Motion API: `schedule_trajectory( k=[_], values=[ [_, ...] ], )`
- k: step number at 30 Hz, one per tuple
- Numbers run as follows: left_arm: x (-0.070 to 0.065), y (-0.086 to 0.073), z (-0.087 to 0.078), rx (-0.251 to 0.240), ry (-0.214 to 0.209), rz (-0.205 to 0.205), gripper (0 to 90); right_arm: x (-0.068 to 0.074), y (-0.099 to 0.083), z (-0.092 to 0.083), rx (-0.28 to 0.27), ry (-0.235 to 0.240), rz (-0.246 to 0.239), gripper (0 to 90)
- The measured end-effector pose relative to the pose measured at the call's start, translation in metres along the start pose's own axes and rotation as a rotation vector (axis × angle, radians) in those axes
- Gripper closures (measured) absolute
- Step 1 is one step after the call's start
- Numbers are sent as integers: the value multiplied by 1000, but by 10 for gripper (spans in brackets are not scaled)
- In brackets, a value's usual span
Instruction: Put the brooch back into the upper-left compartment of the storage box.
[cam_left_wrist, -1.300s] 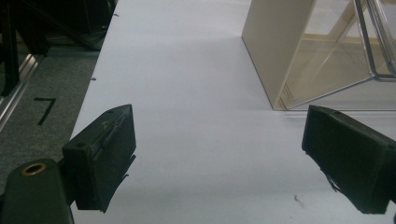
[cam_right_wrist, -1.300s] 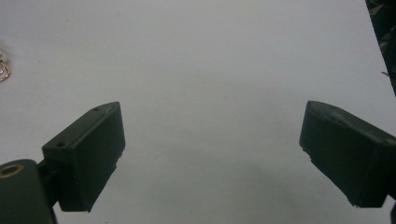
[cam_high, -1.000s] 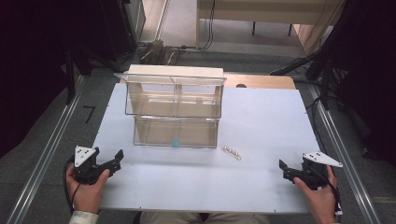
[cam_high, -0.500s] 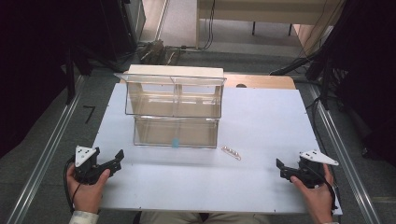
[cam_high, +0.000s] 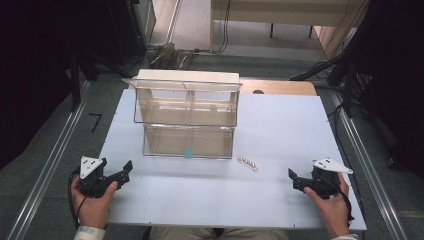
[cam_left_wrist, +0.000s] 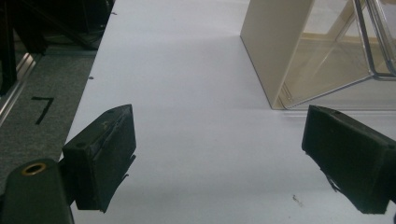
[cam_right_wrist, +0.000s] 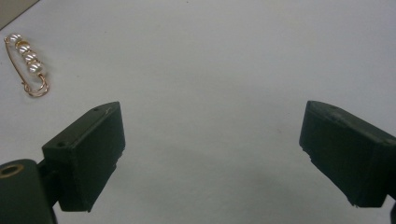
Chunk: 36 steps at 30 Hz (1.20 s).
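A clear two-tier drawer box (cam_high: 187, 117) with cream sides stands at the middle of the white table (cam_high: 280, 135); its side wall (cam_left_wrist: 275, 51) shows in the left gripper view. A small gold pin with pearl beads (cam_high: 247, 163) lies just right of the box's front; in the right gripper view the pin (cam_right_wrist: 27, 63) lies at the upper left. My left gripper (cam_high: 126, 170) rests at the near left, open, nothing between its jaws (cam_left_wrist: 217, 158). My right gripper (cam_high: 293, 179) sits at the near right, open and empty (cam_right_wrist: 212, 154), pointing toward the pin.
A small blue tab (cam_high: 188, 153) sits at the lower drawer's front. A wooden board (cam_high: 280, 88) lies behind the table. Metal rails (cam_high: 50, 165) run along both sides of the table. Dark equipment and cables (cam_high: 165, 52) stand on the floor beyond.
The right gripper has slid a little left, toward the pin. The left gripper has stayed in place.
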<state>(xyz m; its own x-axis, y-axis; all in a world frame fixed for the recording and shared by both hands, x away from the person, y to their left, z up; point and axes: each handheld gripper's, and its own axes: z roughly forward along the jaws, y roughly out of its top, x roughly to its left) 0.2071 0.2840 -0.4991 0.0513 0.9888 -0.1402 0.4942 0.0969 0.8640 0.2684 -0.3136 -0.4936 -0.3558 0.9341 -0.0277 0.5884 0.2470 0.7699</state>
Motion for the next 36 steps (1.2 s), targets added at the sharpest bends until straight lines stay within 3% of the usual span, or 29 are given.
schedule_trajectory(
  k=[12, 20, 36],
  values=[
    [0, 0, 0, 2, -2, 0, 104, 6, 4, 5, -4, -4, -11, 56],
    [0, 0, 0, 2, -3, 0, 104, 13, 7, 9, -20, 36, -10, 56],
    [0, 0, 0, -1, -6, -2, 104, 25, 14, 19, -28, 62, -40, 59]
  ],
)
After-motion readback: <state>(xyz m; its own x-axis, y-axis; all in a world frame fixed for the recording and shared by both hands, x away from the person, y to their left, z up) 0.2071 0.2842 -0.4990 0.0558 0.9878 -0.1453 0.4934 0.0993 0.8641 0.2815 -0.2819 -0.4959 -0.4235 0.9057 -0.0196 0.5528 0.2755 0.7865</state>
